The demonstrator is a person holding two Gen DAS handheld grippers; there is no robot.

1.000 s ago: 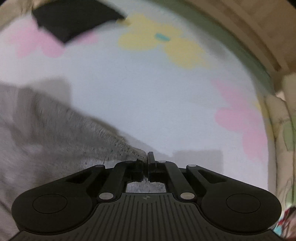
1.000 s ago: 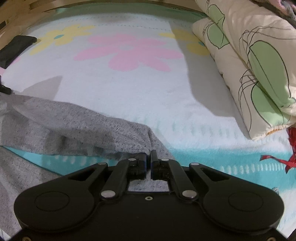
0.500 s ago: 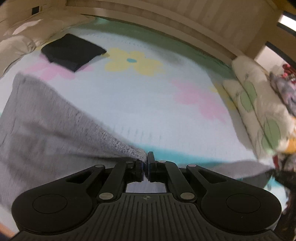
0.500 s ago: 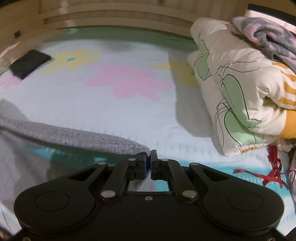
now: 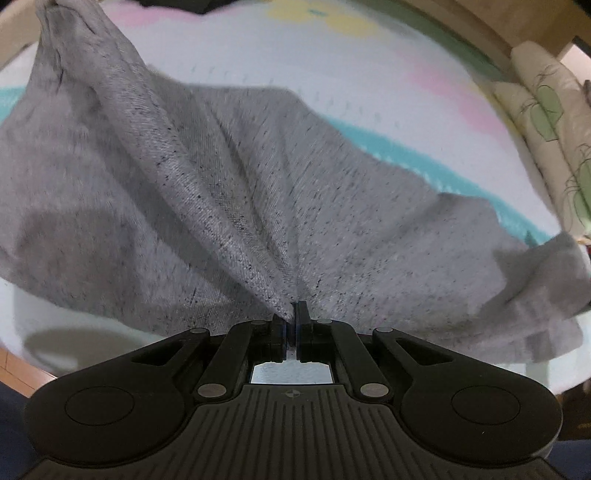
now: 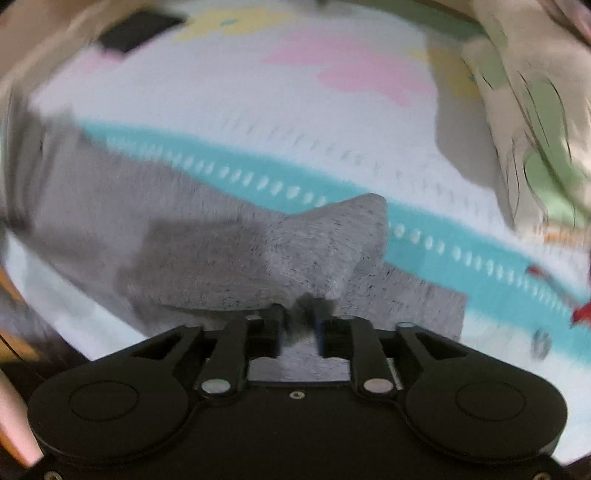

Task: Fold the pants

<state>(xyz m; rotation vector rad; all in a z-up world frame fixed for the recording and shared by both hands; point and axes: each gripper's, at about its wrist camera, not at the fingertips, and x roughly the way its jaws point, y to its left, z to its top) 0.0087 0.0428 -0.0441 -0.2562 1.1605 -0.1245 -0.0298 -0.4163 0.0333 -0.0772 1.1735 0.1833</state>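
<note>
Your left gripper (image 5: 294, 314) is clamped tight on a bunched fold of the grey pants (image 5: 229, 192), and the fabric fans out from between the closed fingers in tense pleats, rising to a gathered peak toward the upper left of the view. The pants spread across the near part of the bed (image 5: 369, 70), covering the teal stripe (image 5: 406, 151) on the left and reaching the bed's near edge, with a loose corner lying flat at the right. Your right gripper (image 6: 300, 314) has its fingers parted, with grey cloth (image 6: 325, 243) sitting in the gap between them; the picture is too blurred to tell whether the fingers still pinch it. Just ahead of that gripper a folded corner of the pants humps up against the teal stripe (image 6: 461, 258). A rolled duvet (image 6: 535, 122) with green leaves lies along the bed's right edge, and a dark folded item (image 6: 136, 29) rests near the far left corner.
</note>
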